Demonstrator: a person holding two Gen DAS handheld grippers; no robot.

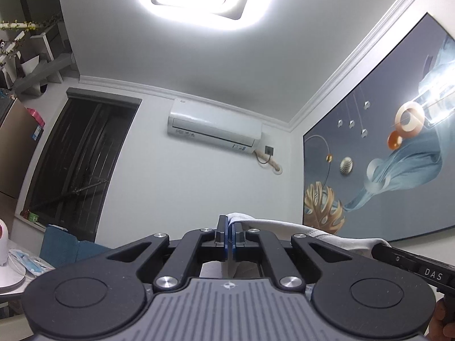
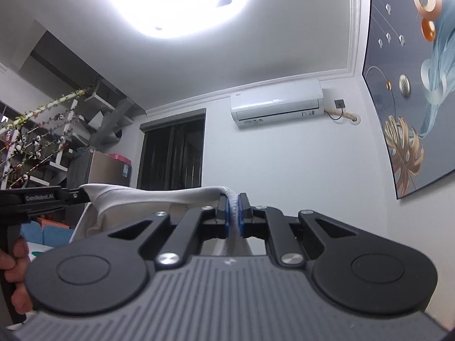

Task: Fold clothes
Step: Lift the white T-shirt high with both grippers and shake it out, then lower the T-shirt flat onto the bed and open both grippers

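**Two pinches on one hem, both cameras pointed at the ceiling**

Left wrist view: the left gripper (image 1: 229, 234) is clenched on an edge of the white garment (image 1: 301, 231), with a fold of cloth poking up between the blue pads. The fabric runs off to the right in a taut band toward the other tool, whose black body enters at the lower right corner. Behind it are only the air conditioner (image 1: 214, 130) and the wall painting (image 1: 378, 153), so the garment is held up in the air and the surface below cannot be seen.

Right wrist view: the right gripper (image 2: 233, 211) is likewise closed on a ribbed edge of the garment (image 2: 148, 199), which stretches left to the other tool, held by a hand (image 2: 14, 267) at the frame's edge.

My judgement of the risks: each bite looks shallow (just the rim of the cloth), so a sharp tug apart could pull the edge out of one claw and drop that corner. With no view downward, the hanging part could land bunched or crooked, and the fold would come out skewed.
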